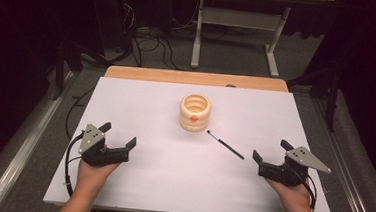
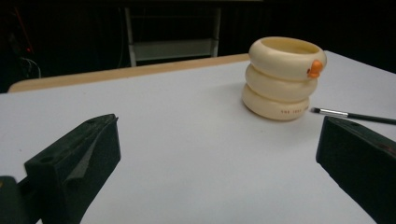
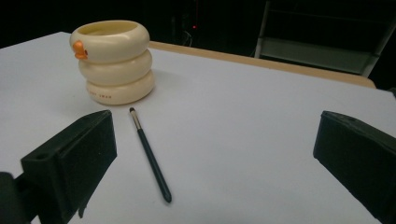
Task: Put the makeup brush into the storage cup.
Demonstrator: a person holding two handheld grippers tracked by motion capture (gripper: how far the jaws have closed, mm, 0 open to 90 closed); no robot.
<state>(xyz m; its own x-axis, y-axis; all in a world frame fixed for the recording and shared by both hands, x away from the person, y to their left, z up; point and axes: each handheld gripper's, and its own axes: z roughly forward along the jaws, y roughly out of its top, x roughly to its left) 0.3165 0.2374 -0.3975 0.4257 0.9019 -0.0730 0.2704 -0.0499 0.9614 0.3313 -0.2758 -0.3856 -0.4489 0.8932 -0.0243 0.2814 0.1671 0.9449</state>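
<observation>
A cream holder shaped like three stacked rings, with a small orange beak on its front, stands upright near the middle of the white table top. A thin black brush lies flat just right of it, bristle end toward the holder. My left gripper rests at the near left, open and holding nothing; its own view looks at the holder and the brush. At the near right my right gripper is open too, with the brush and the holder ahead of its jaws.
The white top lies on a wooden table whose far edge shows behind it. Beyond stand a metal desk frame and loose cables on a dark floor. A rail runs along the left side.
</observation>
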